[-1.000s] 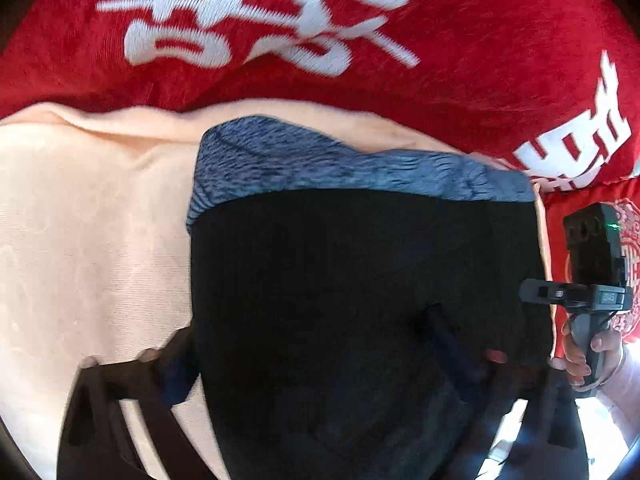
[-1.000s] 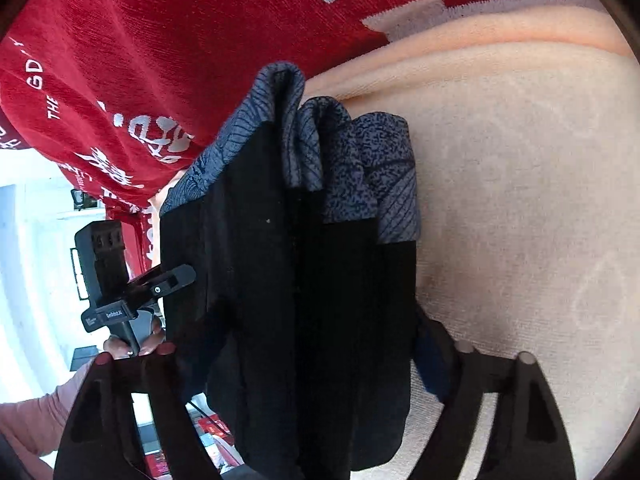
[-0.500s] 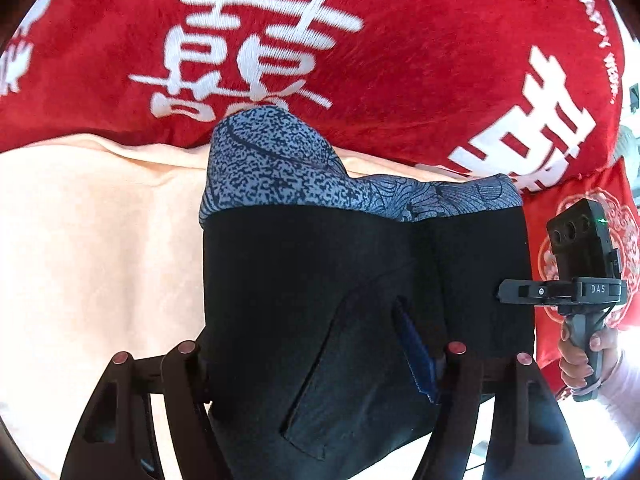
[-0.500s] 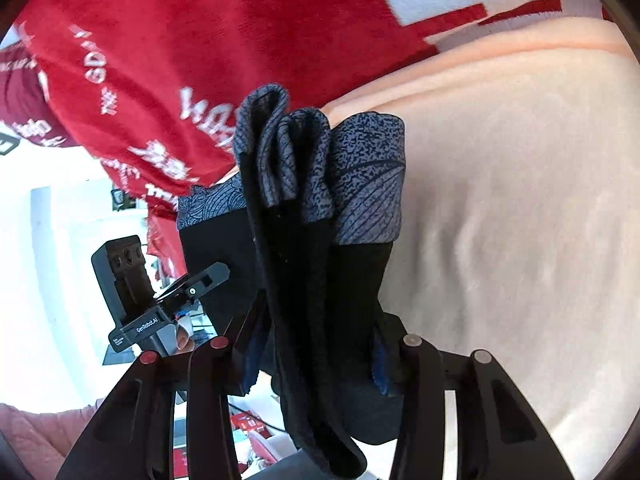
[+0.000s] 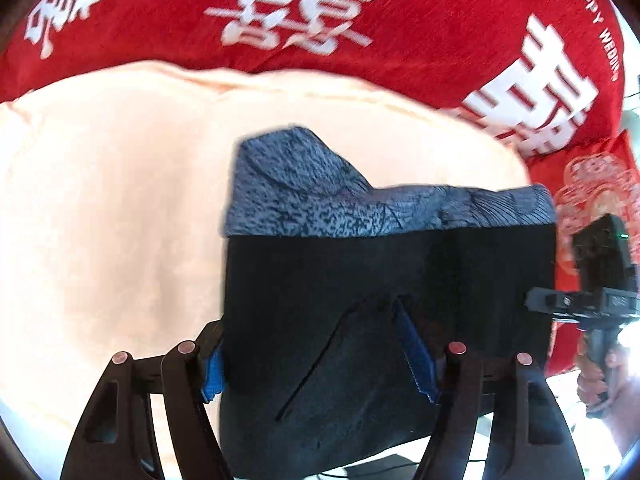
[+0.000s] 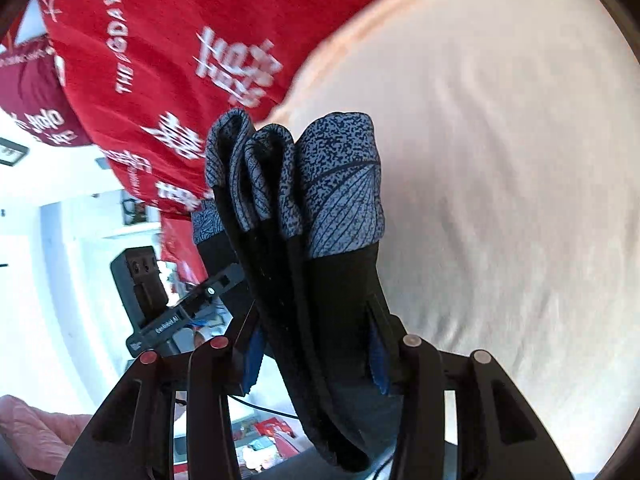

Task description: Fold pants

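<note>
My left claw (image 5: 320, 364) and right claw (image 6: 316, 356) each pinched the folded black pants (image 5: 384, 288) w/ blue-grey cuffs. Pants hung above a peach blanket (image 5: 100, 208), red blanket (image 5: 420, 32) behind.

One pants (image 5: 360, 300), two claws (image 5: 320, 364) (image 6: 316, 356), one red blanket (image 5: 440, 40).

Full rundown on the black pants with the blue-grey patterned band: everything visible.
The black pants with blue-grey patterned band are knit-looking fabric, folded into several stacked layers whose edges show in the right wrist view. A slit pocket crosses the black panel. They hang lifted above the peach blanket, band end farthest from the cameras. The left gripper and right gripper each clamp the near black end; nothing else visibly touches them.
</note>
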### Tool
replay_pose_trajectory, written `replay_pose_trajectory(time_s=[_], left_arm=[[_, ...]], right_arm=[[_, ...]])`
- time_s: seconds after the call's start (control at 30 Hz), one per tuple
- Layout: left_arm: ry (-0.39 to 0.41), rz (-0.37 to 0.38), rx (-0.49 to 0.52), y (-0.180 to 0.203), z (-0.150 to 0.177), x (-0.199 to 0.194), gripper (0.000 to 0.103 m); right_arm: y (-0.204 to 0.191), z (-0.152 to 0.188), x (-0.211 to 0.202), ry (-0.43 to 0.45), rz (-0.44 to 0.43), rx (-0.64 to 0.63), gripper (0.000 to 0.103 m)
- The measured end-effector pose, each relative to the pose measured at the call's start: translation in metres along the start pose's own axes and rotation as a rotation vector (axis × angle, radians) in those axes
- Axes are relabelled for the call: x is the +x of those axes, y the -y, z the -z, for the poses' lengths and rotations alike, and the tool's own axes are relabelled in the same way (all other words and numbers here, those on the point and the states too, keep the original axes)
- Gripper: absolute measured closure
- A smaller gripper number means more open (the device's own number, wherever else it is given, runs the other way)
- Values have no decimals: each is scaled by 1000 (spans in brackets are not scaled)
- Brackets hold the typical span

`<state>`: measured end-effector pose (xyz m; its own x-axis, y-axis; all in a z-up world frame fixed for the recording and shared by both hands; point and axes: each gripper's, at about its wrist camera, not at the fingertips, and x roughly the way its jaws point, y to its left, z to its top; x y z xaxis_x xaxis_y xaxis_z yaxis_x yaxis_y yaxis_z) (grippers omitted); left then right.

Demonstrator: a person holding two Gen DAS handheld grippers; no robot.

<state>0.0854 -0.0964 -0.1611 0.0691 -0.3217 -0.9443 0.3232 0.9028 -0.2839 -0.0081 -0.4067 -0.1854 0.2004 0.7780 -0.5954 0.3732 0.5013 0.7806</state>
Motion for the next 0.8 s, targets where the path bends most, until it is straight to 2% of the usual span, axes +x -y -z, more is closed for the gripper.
replay_pose_trajectory(time_s=[0.07,0.13,0.17,0.2,0.33,0.47,0.67,0.73,0.8], left_arm=[[31,-83,28,2,6,4,30],[44,-148,60,7,8,9,30],[45,-155,69,6,10,10,28],[50,-166,78,8,11,12,20],[39,-215,110,16,16,22,1],[34,-250,129,22,16,26,1],[66,-270,165,30,21,3,1],[87,-306,177,33,24,-9,1],[128,-335,196,37,28,-25,1]], right_arm=[[11,5,5,12,38,26,56],[26,7,3,53,29,84,56],[33,8,3,69,29,107,56],[37,9,4,87,42,118,53],[35,11,7,122,111,110,45],[26,13,9,142,168,110,38],[4,29,-6,184,358,50,22],[-10,41,-16,223,451,12,21],[-28,54,-26,280,582,-33,18]])
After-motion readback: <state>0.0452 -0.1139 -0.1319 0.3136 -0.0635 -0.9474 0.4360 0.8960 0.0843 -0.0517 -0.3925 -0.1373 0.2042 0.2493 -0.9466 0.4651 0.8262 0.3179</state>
